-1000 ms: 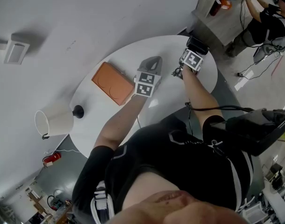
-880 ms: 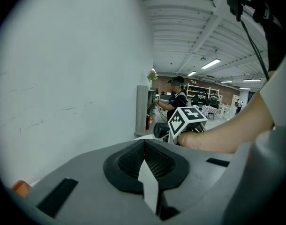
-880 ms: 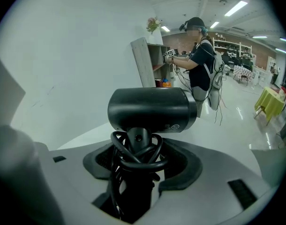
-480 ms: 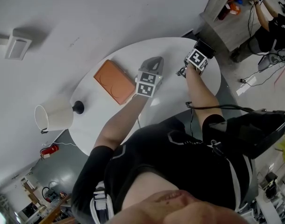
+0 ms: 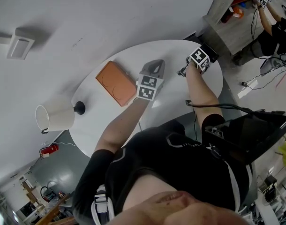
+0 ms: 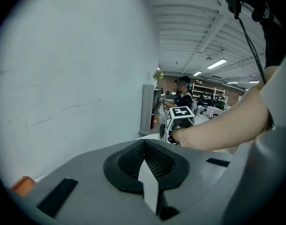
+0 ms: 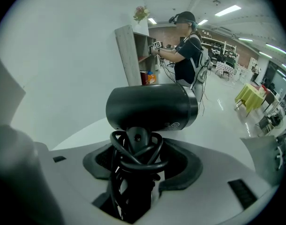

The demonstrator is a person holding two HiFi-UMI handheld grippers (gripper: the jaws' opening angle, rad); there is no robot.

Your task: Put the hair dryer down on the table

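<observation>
The black hair dryer [image 7: 152, 108], its cord wound round the handle, stands upright between the jaws of my right gripper [image 7: 138, 172], which is shut on that handle. In the head view the hair dryer [image 5: 182, 72] is a small dark shape over the far right part of the round white table [image 5: 115, 114], just left of the right gripper [image 5: 189, 68]. My left gripper [image 5: 155, 63] hovers over the table's middle, and its jaws [image 6: 145, 172] are shut with nothing in them. The left gripper view also catches the right gripper [image 6: 179, 120] and the hand that holds it.
An orange box [image 5: 116, 82] lies on the table left of the left gripper. A white lamp [image 5: 55, 117] with a black base [image 5: 79, 109] stands at the table's left edge. A wall runs behind the table. A grey shelf [image 7: 133, 55] and a person [image 7: 187, 50] stand beyond the table.
The head view has drifted a little, so everything sits slightly higher and to the right. Both grippers keep their places over the table, and the right one still holds the hair dryer.
</observation>
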